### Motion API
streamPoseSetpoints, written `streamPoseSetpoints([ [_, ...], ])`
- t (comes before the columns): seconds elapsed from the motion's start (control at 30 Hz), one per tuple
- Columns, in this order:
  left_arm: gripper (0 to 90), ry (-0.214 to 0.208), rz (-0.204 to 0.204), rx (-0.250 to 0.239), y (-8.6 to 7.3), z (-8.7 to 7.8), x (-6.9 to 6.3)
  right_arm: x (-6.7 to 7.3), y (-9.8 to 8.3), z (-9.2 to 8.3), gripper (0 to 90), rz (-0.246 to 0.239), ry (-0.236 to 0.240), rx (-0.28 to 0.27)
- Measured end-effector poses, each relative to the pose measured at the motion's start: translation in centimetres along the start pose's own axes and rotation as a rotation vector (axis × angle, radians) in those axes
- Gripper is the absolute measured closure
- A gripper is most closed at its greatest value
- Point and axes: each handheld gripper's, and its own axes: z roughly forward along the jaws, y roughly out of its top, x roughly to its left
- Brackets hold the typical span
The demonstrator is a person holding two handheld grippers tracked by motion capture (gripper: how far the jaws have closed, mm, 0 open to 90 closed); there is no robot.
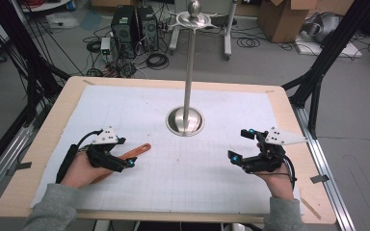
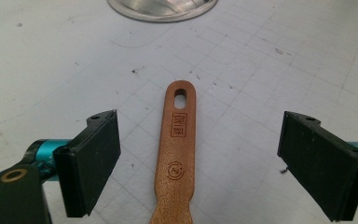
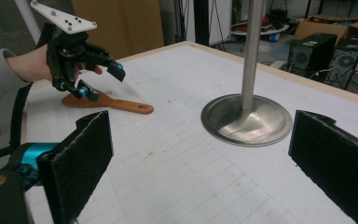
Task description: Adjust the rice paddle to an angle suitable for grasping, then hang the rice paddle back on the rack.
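Just flat wooden spatula (image 2: 177,154), slotted handle

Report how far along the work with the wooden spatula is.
Done, as it looks: nothing hangs on the metal stand; the wooden spatula lies flat on the white mat. In hand: the left claw is open, straddling the handle, pads clear of it. The right claw is open and empty, aimed toward the stand's base. Left: closing on the handle and lifting it; probably hanging it by its hole.
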Motion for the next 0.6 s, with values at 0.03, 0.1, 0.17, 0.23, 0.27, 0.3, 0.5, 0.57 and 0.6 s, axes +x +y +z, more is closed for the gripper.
streamPoseSetpoints([
  [0.03, 13.6, -0.005, 0.003, 0.004, 0.1, 0.0, 0.0, 0.0, 0.0, 0.0, 5.0, 0.006, 0.001, -0.002],
  [0.1, 13.7, -0.011, 0.001, 0.008, 0.2, 0.1, 0.1, -0.1, 0.0, -0.1, 5.0, 0.005, -0.002, 0.0],
  [0.17, 14.0, -0.02, -0.004, 0.015, 0.3, 0.2, 0.2, 0.0, 0.0, -0.2, 5.0, 0.008, -0.001, 0.004],
  [0.23, 14.0, -0.028, -0.006, 0.033, 0.3, 0.5, 0.5, 0.0, 0.0, -0.2, 5.0, 0.003, -0.002, 0.004],
  [0.27, 14.0, -0.029, -0.008, 0.041, 0.3, 0.6, 0.5, -0.1, 0.0, -0.3, 5.0, 0.002, -0.003, 0.003],
  [0.3, 14.1, -0.031, -0.01, 0.046, 0.2, 0.6, 0.6, 0.0, 0.0, -0.3, 5.0, 0.004, -0.002, 0.002],
  [0.5, 15.6, -0.04, -0.013, 0.077, 0.2, 0.9, 1.0, 0.0, 0.0, -0.2, 5.0, 0.0, 0.003, 0.003],
  [0.57, 15.6, -0.041, -0.015, 0.085, 0.2, 0.9, 1.2, 0.0, 0.0, -0.3, 5.0, 0.004, 0.006, 0.003],
  [0.6, 15.6, -0.041, -0.008, 0.101, 0.2, 1.0, 1.3, 0.0, 0.0, -0.3, 5.0, 0.003, 0.007, 0.003],
])
